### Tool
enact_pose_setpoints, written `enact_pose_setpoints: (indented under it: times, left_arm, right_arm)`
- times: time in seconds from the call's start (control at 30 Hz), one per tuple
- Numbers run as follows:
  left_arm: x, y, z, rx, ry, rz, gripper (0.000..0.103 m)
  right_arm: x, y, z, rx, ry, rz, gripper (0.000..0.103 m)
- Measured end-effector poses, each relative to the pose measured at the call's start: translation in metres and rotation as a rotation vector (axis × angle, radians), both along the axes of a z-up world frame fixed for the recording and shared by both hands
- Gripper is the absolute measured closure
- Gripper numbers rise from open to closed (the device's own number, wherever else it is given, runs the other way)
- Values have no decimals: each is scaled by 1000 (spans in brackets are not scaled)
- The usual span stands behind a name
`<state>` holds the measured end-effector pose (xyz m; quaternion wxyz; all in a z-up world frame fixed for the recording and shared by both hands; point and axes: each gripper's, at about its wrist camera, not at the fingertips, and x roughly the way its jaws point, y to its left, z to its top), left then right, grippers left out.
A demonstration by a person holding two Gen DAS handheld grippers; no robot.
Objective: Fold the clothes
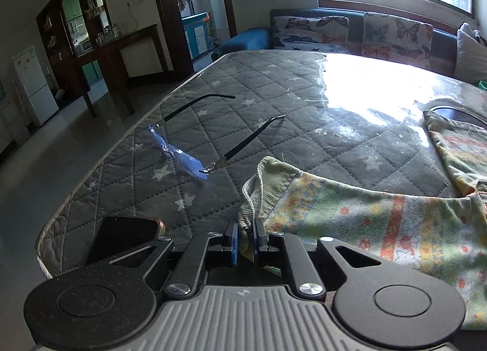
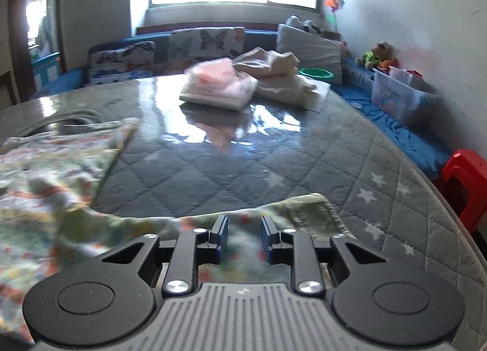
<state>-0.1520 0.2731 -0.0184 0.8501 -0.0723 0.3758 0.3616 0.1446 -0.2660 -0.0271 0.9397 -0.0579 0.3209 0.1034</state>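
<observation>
A patterned child's garment [image 1: 380, 223] in yellow, green and orange lies spread on the grey quilted table cover [image 1: 274, 101]. My left gripper [image 1: 245, 240] is shut on the green ribbed cuff [image 1: 268, 186] of one sleeve or leg at the table's near side. In the right wrist view the same garment [image 2: 54, 168] lies at left and under my right gripper [image 2: 244, 236]. The right jaws stand apart over the fabric just behind the other ribbed cuff [image 2: 313, 211], holding nothing.
A pair of glasses [image 1: 194, 144] and a phone [image 1: 124, 241] lie left of the left gripper. Folded pink clothes [image 2: 219, 83] and a beige pile [image 2: 280, 77] sit at the far side. A sofa [image 1: 350, 31], a plastic box [image 2: 398, 98] and a red stool [image 2: 465, 180] surround the table.
</observation>
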Motion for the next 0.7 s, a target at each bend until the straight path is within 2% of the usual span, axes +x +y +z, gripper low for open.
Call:
enact_pose_setpoints:
  times: [0.1,0.23,0.37,0.43,0.47,0.6,0.67,0.7]
  left_arm:
    - [0,2,-3,-4,10,9,93]
    - [3,3,-4,-4,16,15,92]
    - [5,2,-4,4,29,16,86]
    - [3,3,-3,13,29,27,79]
    - [1,4,-1,17,27,32,78]
    - [-6,-4,11,25,-12,35,77]
    - [-9,-13,18,23,-44,21,77]
    - [-8,-19,22,12,-64,2,78]
  right_arm:
    - [14,-1,-7,2,11,-16,78]
    - [18,-16,-10,9,12,-30,83]
    - [10,-13,-7,21,18,-1,73]
    - [1,-9,-4,18,15,27,69]
    - [-3,-6,-1,17,20,52,65]
    - [-22,2,2,-2,28,118,63]
    - [-32,6,2,-11,35,144,54]
    - [-36,8,2,-16,34,150,54]
